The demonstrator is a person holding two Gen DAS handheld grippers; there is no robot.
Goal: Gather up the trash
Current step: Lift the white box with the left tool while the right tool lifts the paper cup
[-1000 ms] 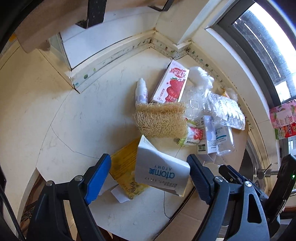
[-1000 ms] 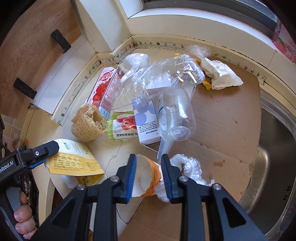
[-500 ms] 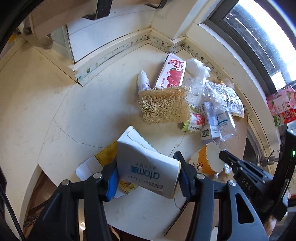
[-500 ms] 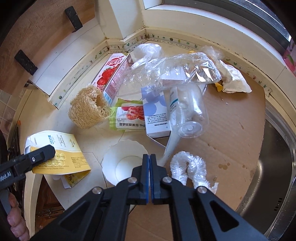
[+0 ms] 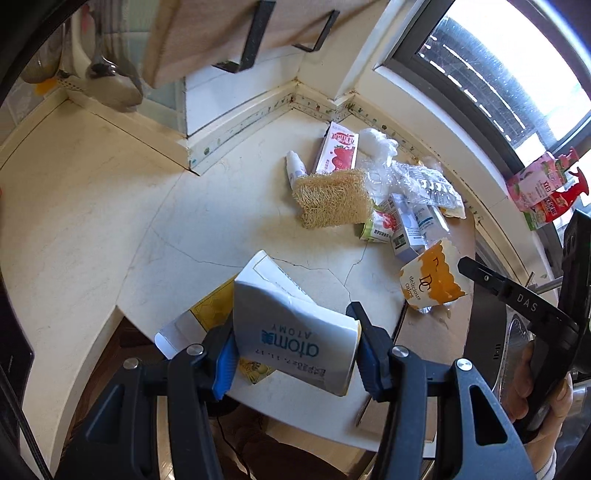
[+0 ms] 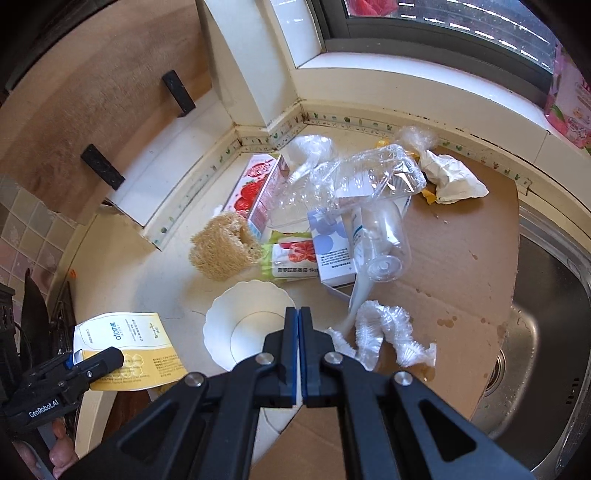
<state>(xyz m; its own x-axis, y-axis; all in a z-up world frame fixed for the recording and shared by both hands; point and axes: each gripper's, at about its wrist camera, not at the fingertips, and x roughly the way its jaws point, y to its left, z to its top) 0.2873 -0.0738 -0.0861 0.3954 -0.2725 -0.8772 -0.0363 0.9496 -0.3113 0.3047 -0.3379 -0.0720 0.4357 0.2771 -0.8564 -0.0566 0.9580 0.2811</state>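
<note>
My left gripper (image 5: 295,350) is shut on a white and yellow Atomy carton (image 5: 291,332) and holds it lifted over the counter's front edge; the carton also shows in the right wrist view (image 6: 125,347). My right gripper (image 6: 298,332) is shut on the rim of a white and orange paper cup (image 6: 243,325), which the left wrist view shows raised off the counter (image 5: 430,280). A pile of trash lies behind: a loofah (image 6: 221,247), a strawberry milk carton (image 6: 255,188), a clear plastic bottle (image 6: 369,177), a blue and white box (image 6: 332,251).
A sheet of brown cardboard (image 6: 461,258) covers the counter beside a steel sink (image 6: 546,332). Crumpled white paper (image 6: 454,181) and a frilly plastic cover (image 6: 384,332) lie on it. A window sill with pink packets (image 5: 539,184) runs along the back. A wooden shelf (image 5: 240,33) hangs overhead.
Both grippers closed, the left on the Atomy carton, the right on the cup's rim. Both items have been lifted and drawn back from the pile.
</note>
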